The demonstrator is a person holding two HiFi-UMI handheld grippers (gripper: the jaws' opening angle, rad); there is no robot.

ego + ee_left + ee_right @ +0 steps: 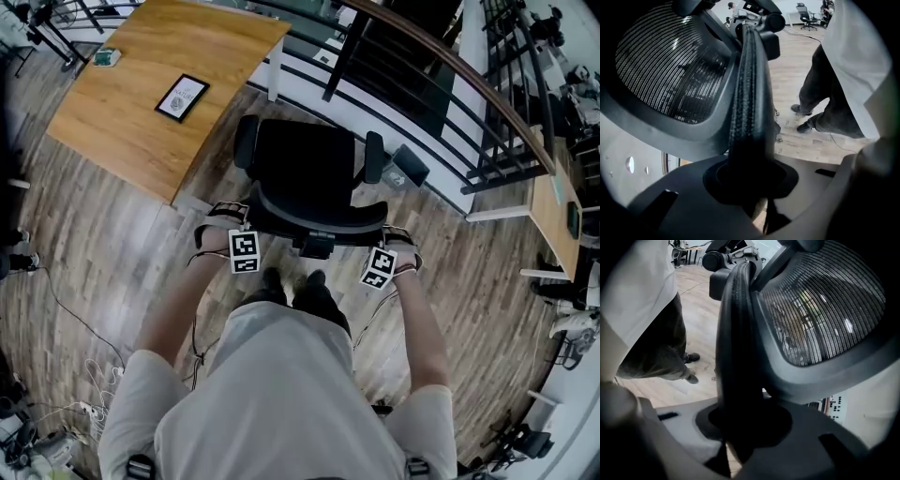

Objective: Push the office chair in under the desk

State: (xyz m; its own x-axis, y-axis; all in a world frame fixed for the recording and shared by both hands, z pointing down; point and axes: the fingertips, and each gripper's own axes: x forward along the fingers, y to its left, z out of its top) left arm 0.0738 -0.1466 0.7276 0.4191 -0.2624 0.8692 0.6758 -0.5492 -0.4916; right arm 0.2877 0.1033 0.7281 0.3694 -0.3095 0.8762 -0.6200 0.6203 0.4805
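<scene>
The black office chair (309,173) stands on the wood floor, its seat facing the wooden desk (141,103) at the upper left, apart from the desk's near corner. I stand right behind its backrest. My left gripper (228,221) is shut on the left end of the backrest's top rim, my right gripper (397,240) on the right end. In the left gripper view the padded rim (746,98) runs up between the jaws of the left gripper (750,174), beside the mesh back (670,70). The right gripper view shows the rim (736,343) clamped in the right gripper (745,420).
A dark tablet (183,97) and a small green item (106,57) lie on the desk. A railing (441,80) runs diagonally behind the chair, with a black box (411,166) at its foot. A second desk (553,211) stands at the right. Cables (56,403) lie at the lower left.
</scene>
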